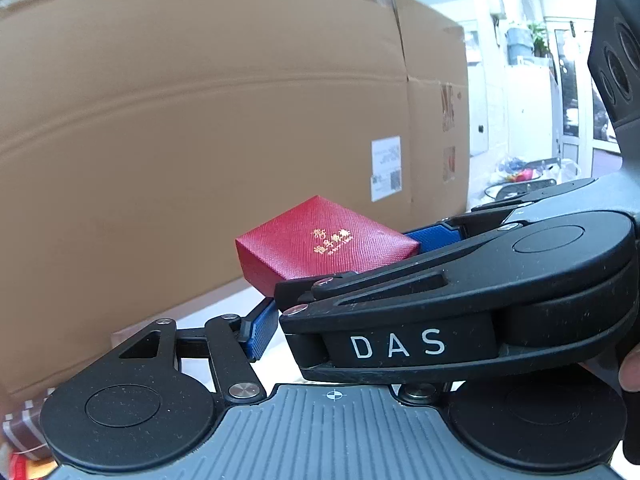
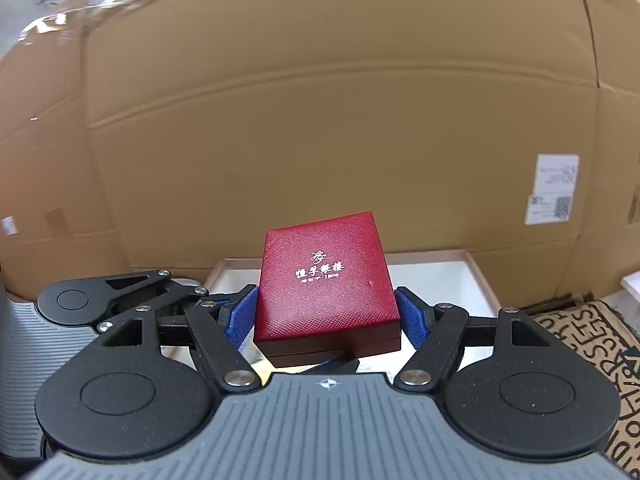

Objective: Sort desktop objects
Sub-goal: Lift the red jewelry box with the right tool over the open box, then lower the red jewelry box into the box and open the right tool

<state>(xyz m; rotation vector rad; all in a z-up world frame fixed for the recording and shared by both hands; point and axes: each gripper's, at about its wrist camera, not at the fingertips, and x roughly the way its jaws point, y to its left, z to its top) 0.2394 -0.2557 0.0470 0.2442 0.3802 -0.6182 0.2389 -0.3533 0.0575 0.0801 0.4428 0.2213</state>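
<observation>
A red box [image 2: 326, 284] with a pebbled, leather-look lid and foil-stamped lettering sits squarely between the blue ribbed pads of the right hand-held gripper [image 2: 326, 314], lifted clear of the worktop [image 2: 440, 280] and in front of a wall of brown corrugated cardboard [image 2: 320, 120]. The right pads flank the box's two long sides; the left-side pad appears to touch, while a thin gap seems to show at the other, so a firm clamp cannot be confirmed from this view alone. The left hand-held gripper [image 1: 340, 276] also reaches in: one blue pad [image 1: 262, 330] sits below the box's near corner and another shows just behind the box, though the right tool's black linkage hides much of it, and whether it is bearing on the box cannot be told. Held flat with the lid up, the rigid rectangular case seems to be passing between the two tools or being steadied for placing. Behind the box lies a shallow white tray [image 2: 472, 276] with a pale rim, a likely sorting spot.
</observation>
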